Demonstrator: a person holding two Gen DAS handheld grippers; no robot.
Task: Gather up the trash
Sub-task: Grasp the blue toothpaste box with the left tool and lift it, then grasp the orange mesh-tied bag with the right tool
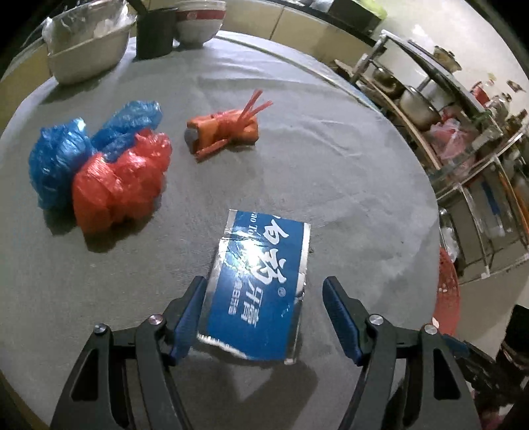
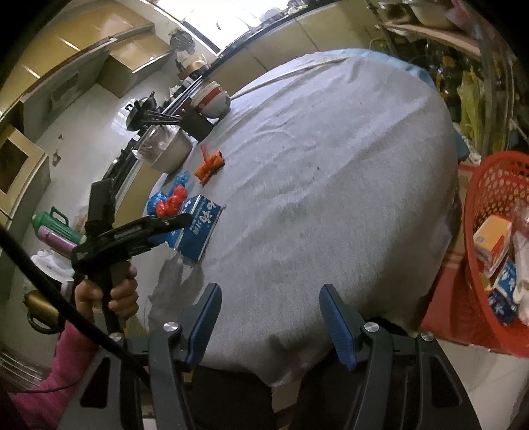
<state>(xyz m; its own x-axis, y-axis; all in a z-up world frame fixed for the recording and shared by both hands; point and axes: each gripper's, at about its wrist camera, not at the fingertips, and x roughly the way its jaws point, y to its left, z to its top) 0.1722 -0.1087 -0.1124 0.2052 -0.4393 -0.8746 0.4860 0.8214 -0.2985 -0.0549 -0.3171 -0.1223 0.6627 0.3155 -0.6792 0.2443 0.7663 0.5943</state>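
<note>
A flattened blue toothpaste box (image 1: pixel 256 284) lies on the grey cloth-covered table (image 1: pixel 347 185), its near half between my left gripper's (image 1: pixel 264 284) open fingers, close to the left finger. Beyond it lie crumpled blue and red plastic bags (image 1: pixel 99 162) and an orange wrapper with red strips (image 1: pixel 224 130). In the right wrist view my right gripper (image 2: pixel 269 291) is open and empty above the table's near edge; the left gripper (image 2: pixel 178 221) hovers over the box (image 2: pixel 198 228) at the left. A red mesh basket (image 2: pixel 489 195) holding trash stands to the right of the table.
A metal basin (image 1: pixel 89 49), a black cup (image 1: pixel 155 29) and stacked bowls (image 1: pixel 198 23) stand at the table's far edge. A shelf rack with pots (image 1: pixel 429 99) is to the right. Kitchen cabinets and thermos bottles (image 2: pixel 56 231) show on the left.
</note>
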